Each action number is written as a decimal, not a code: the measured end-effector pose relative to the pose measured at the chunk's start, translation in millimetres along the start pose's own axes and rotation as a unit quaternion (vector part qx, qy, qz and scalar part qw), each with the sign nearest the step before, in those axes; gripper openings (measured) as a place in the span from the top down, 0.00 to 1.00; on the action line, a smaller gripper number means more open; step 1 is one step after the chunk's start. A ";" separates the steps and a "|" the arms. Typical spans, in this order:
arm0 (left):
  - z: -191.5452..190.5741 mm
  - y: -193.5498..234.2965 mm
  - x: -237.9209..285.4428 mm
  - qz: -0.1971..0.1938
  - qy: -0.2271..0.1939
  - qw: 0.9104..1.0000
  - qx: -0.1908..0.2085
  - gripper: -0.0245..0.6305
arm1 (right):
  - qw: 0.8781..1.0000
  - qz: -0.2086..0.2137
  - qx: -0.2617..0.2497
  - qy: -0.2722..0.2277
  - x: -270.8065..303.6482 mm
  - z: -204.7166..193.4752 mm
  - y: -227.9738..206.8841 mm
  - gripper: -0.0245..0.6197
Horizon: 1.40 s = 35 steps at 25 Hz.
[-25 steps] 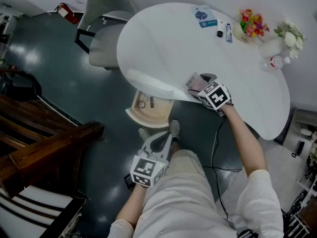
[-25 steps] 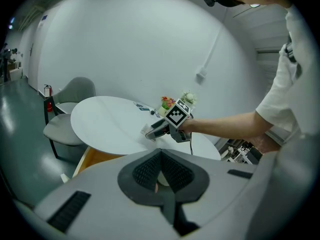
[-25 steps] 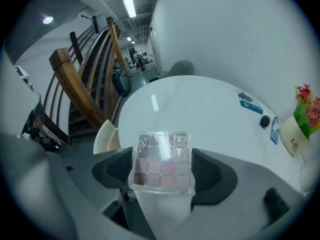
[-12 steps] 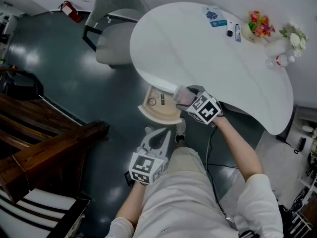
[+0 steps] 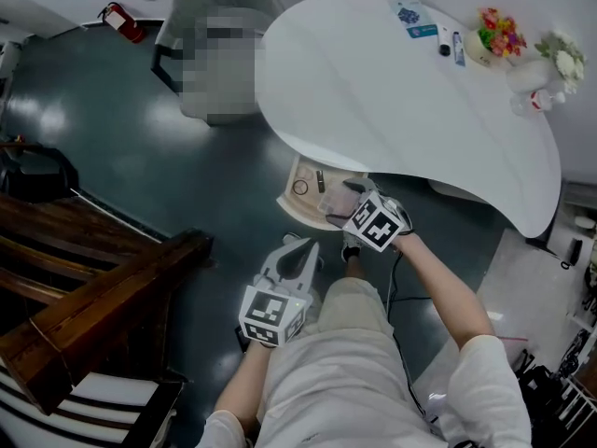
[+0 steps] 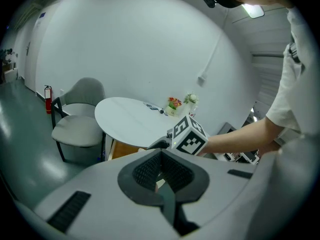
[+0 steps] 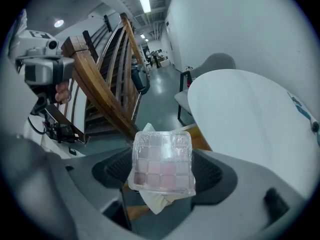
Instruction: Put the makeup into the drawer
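Note:
A clear makeup palette [image 7: 162,163] with pink squares sits between the jaws of my right gripper [image 7: 162,181], which is shut on it. In the head view that right gripper [image 5: 347,215] holds the palette [image 5: 337,217] over the near side of the open wooden drawer [image 5: 297,203] under the white table [image 5: 392,91]. A ring and a small stick lie inside the drawer. My left gripper [image 5: 300,248] hangs lower, near my legs, apart from the drawer. Its jaws are shut with nothing in them, as the left gripper [image 6: 161,176] view also shows.
At the table's far end lie a blue card [image 5: 413,19], small tubes [image 5: 457,47] and flowers [image 5: 499,35]. A chair stands beyond the table at the upper left. A wooden staircase [image 5: 93,278] fills the left side. The floor is dark and glossy.
My right gripper has carried the palette off the table's edge and down-left to above the open drawer. The left gripper has hardly moved.

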<state>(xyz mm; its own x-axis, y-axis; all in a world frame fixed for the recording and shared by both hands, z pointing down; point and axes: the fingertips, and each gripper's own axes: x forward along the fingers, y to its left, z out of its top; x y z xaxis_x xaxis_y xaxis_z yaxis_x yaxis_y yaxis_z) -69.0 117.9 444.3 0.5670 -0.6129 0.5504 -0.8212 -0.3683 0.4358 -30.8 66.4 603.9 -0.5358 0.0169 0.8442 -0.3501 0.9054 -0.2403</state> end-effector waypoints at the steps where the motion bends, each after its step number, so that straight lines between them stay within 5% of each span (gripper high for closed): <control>1: -1.2 5.0 0.2 -0.002 0.003 1.000 0.003 0.95 | 1.000 -0.005 -0.004 0.008 9.6 -3.0 0.0 0.37; 17: -35.9 66.3 6.8 -0.012 0.032 0.999 0.001 0.95 | 0.989 -0.111 -0.052 0.078 142.5 -40.9 -71.3 0.37; 35: -53.3 65.5 19.9 -0.019 0.050 0.999 -0.008 0.95 | 0.968 -0.175 -0.092 0.156 183.5 -78.8 -114.5 0.37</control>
<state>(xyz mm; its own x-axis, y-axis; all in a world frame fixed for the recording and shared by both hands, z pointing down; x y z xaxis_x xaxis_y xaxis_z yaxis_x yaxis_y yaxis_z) -108.1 118.9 521.8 0.6015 -0.5262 0.6011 -0.7986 -0.3778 0.4685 -28.5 -0.8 824.2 -0.1399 -0.2035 0.9690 -0.3098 0.9385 0.1523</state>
